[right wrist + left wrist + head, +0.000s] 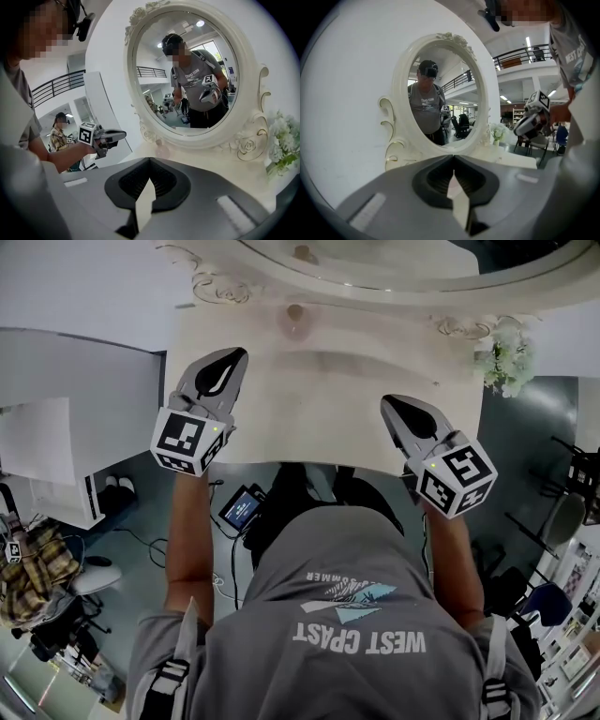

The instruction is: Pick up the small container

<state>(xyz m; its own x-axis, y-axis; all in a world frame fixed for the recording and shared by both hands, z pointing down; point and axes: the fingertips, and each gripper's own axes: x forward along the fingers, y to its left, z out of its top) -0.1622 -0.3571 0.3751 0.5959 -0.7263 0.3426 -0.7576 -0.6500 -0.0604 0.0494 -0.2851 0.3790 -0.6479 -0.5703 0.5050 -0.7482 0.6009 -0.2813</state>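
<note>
Container, small, pinkish, translucent [294,317], stood on cream tabletop [319,399] by ornate white mirror frame [375,282]; left gripper [232,355] and right gripper [391,404] clenched empty, held apart from it.

Left gripper [231,358]: jaws closed tip to tip, nothing between them; carried forward on the bare left forearm [187,531]. Right gripper [392,406]: jaws likewise closed and empty (tip angled slightly inward); bare right forearm [456,554] behind it. The two are well apart.
</note>
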